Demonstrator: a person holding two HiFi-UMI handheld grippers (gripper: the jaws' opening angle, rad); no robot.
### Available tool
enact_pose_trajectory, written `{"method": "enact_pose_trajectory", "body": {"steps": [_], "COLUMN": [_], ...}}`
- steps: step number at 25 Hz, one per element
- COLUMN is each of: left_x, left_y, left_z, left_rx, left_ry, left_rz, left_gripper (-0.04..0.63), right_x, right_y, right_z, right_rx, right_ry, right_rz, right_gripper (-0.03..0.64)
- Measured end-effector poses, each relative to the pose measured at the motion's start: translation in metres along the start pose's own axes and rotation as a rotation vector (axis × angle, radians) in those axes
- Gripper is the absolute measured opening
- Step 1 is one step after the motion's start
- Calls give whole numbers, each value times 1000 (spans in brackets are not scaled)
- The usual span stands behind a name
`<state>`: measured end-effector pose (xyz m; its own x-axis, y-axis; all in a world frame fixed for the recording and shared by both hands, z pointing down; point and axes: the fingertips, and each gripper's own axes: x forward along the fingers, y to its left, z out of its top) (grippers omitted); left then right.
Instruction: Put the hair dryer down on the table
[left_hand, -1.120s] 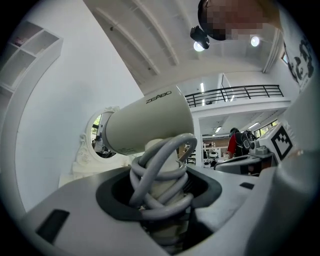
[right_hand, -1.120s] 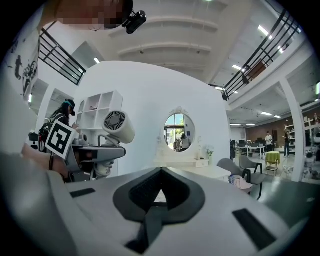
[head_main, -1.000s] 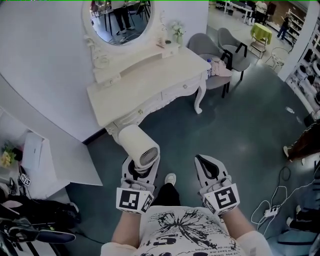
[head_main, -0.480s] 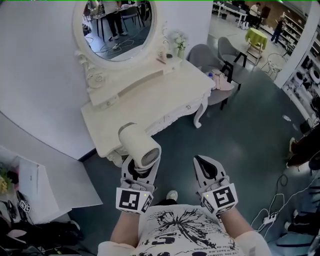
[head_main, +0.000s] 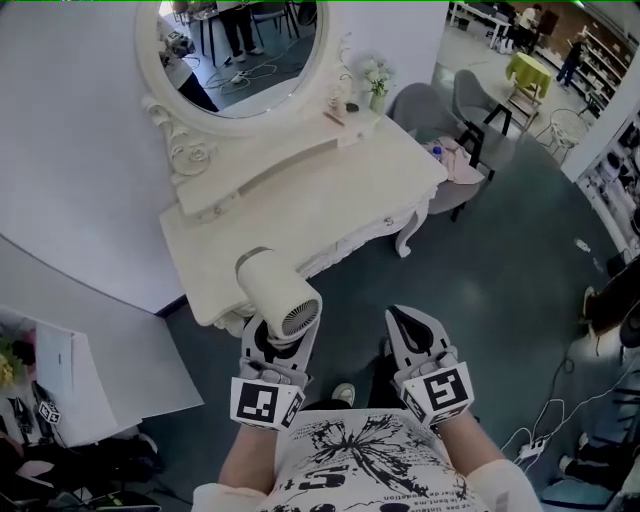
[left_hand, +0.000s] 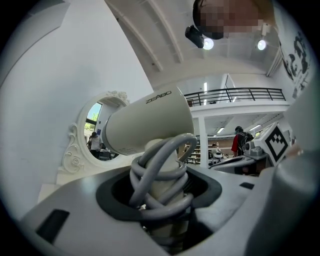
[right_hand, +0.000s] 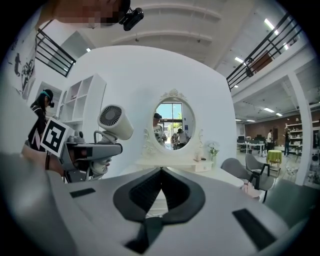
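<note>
Hair dryer (head_main: 272, 288) stands upright between the left gripper's (head_main: 277, 342) fingers. They squeeze its handle (left_hand: 162, 187) and wound cord (left_hand: 160, 170), so it cannot fall. The right gripper (head_main: 402, 318) is pinched shut on nothing. The table (head_main: 350, 180) is just ahead of both fingertips.

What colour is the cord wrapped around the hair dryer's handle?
The cord is grey; left gripper view.

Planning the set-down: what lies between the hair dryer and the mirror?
Head view: only bare tabletop and a low shelf lie between hair dryer and mirror.
</note>
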<state>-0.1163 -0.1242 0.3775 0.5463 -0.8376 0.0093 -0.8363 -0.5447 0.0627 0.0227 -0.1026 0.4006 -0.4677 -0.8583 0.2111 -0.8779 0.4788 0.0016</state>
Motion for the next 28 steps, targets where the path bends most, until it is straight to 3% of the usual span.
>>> {"method": "enact_pose_trajectory", "body": {"steps": [13, 19, 28], "left_x": [104, 166, 218], "left_y": [36, 42, 56], "left_z": [10, 6, -15], "left_rx": [55, 30, 0], "left_ry": [-2, 4, 49], "left_rz": [241, 379, 554], "left_gripper": [241, 241, 241], "right_x": [120, 171, 233], "right_y": [-92, -150, -209], "right_z": [29, 40, 28], "right_rx": [-22, -54, -54], "right_ry": [-50, -38, 1], "right_rz": [252, 390, 518], "right_gripper": [11, 11, 11]}}
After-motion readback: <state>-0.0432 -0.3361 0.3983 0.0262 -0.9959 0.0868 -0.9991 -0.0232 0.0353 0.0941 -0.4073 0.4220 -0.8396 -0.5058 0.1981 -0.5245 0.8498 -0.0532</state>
